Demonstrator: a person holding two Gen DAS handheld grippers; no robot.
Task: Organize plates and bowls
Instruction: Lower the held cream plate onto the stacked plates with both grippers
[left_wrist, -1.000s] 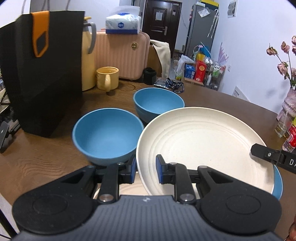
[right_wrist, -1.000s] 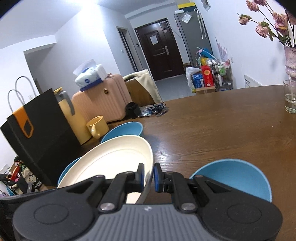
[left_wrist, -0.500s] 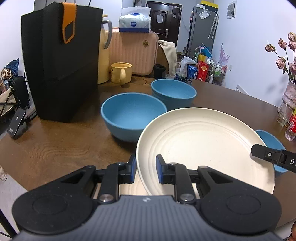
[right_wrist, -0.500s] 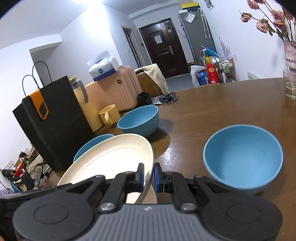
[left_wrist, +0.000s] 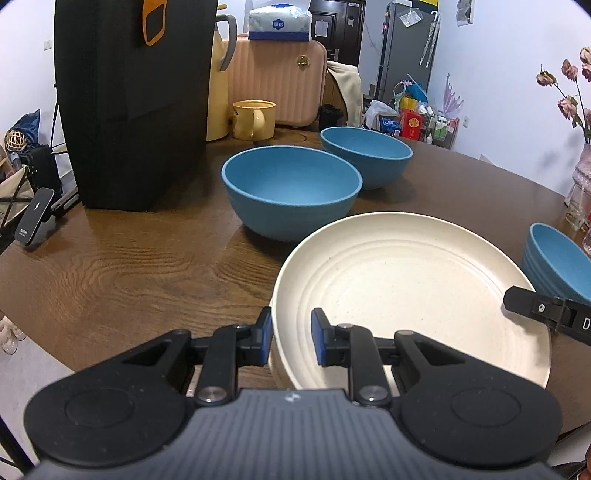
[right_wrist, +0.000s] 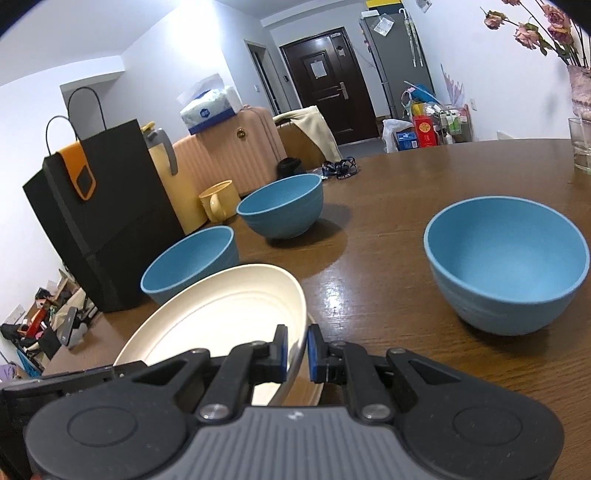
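Left tool (left_wrist: 291, 341): clamped on the near rim of the cream plate (left_wrist: 413, 295), blue pads either side of the rim.
Right tool (right_wrist: 296, 350): pinched almost fully closed on the opposite rim of that plate, so both tools share the load.
Cream plate: carried low, right above a second cream plate (right_wrist: 317, 387) whose edge peeks out underneath; whether the two touch yet, I cannot tell.
Step in hand: by my reading, setting the carried plate onto the one beneath to start a stack.
Doing it well: keep both rims level, centre the top plate over the lower one, and let go only once it sits flat, both tools together.
Blue bowls: nearest bowl (left_wrist: 291, 192) sits just beyond the plate, a second bowl (left_wrist: 365, 155) behind that, a third bowl (left_wrist: 557, 262) close off the plate's right side.
Edges: the plate sits near the tabletop (left_wrist: 129, 266) edge on the person's side, so a slide backward could tip it off.
Open room: bare wood to the plate's left, up to the black paper bag (left_wrist: 133, 103); the right is tighter, with that third bowl near the right tool.
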